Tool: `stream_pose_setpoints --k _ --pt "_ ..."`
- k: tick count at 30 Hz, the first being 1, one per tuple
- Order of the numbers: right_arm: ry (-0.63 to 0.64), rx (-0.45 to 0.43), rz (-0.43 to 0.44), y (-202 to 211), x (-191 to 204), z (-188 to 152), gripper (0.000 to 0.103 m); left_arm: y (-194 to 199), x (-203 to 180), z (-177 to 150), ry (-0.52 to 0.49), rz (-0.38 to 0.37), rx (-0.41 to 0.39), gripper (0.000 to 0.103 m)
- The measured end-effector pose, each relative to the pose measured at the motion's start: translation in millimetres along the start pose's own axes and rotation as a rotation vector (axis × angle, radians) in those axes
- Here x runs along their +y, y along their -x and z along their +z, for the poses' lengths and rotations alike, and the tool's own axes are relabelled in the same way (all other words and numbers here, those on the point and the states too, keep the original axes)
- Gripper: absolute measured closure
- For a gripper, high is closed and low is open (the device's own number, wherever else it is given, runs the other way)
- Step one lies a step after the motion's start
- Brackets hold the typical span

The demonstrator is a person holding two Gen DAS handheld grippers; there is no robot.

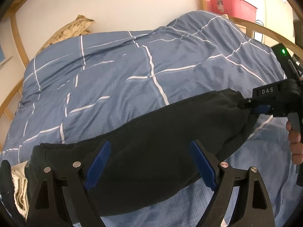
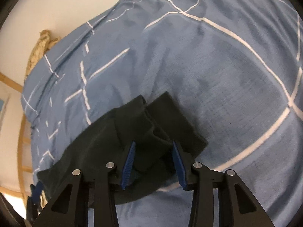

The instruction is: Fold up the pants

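Observation:
Black pants lie folded lengthwise in a long band across the blue checked duvet. My left gripper hangs over the band's near left part, jaws wide open and blue pads clear of the cloth. At the band's right end my right gripper sits low against the fabric. In the right wrist view the two stacked leg ends of the pants stick out past my right gripper. It stands partly open, with dark cloth lying between its pads and gaps on both sides.
A person's hand holds the right gripper's handle. A patterned pillow leans on the wall behind the bed. A wooden bed frame curves around, with a red bin beyond. Cream knitted cloth lies at bottom left.

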State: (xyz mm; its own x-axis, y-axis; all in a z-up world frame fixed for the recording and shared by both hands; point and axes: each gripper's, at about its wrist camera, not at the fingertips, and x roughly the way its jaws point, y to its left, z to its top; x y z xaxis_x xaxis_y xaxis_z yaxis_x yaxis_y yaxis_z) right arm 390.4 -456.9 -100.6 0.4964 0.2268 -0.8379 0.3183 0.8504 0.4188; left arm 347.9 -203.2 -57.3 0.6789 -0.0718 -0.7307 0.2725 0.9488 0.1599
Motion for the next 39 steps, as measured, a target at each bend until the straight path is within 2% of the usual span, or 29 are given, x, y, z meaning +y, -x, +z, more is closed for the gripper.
stream_pose_setpoints --k 1,2,4,8,10,12,15,21,23,26,29,32,35,39 --pt "0.018 -0.006 0.001 -0.8 2.5 0.8 0.075 -1.0 -0.9 -0.5 -0.001 0.006 0.001 0.017" --pt "0.029 -0.007 -0.006 -0.4 3.8 1.2 0.091 -1.4 -1.0 -0.8 0.001 0.008 0.002 0.017" --pt "0.022 -0.05 0.002 9.5 2.6 1.1 0.096 -2.8 -1.6 -0.9 0.01 0.011 0.003 0.017" --pt "0.075 -0.178 -0.066 37.3 4.7 -0.1 0.097 -9.6 -5.1 -2.6 0.014 0.012 0.018 0.017" --pt "0.099 -0.203 -0.132 42.0 4.6 0.0 0.097 -14.2 -6.9 -5.4 0.013 0.009 0.03 0.017" --pt "0.109 -0.193 -0.183 37.9 0.4 2.0 0.097 -19.8 -9.1 -8.8 0.009 0.014 0.046 0.017" --pt "0.077 -0.147 -0.199 24.2 -12.7 2.6 0.097 -27.1 -9.8 -14.0 0.009 0.018 0.07 0.017" --pt "0.102 -0.122 -0.265 7.8 -16.4 -4.5 0.096 -28.8 -3.8 -19.6 0.021 0.023 0.083 0.017" --pt "0.124 -0.145 -0.291 12.3 -13.2 -7.4 0.093 -26.8 -0.8 -21.1 0.03 0.02 0.084 0.017" --pt "0.173 -0.203 -0.409 25.7 0.2 -17.4 0.054 -19.2 2.4 -23.4 0.04 0.011 0.076 0.017" --pt "0.257 -0.309 -0.437 53.1 24.4 -37.1 0.051 -2.3 9.3 -25.8 0.051 -0.011 0.048 0.017" --pt "0.34 -0.357 -0.376 78.6 55.3 -61.3 0.05 21.5 20.3 -28.5 0.061 -0.034 0.005 0.017" --pt "0.4 -0.402 -0.269 100.3 89.5 -84.2 0.038 50.3 42.7 -34.4 0.064 -0.037 -0.037 0.017" --pt "0.448 -0.418 -0.135 111.0 134.9 -109.0 0.037 74.2 83.5 -49.0 0.077 0.004 -0.059 0.017"
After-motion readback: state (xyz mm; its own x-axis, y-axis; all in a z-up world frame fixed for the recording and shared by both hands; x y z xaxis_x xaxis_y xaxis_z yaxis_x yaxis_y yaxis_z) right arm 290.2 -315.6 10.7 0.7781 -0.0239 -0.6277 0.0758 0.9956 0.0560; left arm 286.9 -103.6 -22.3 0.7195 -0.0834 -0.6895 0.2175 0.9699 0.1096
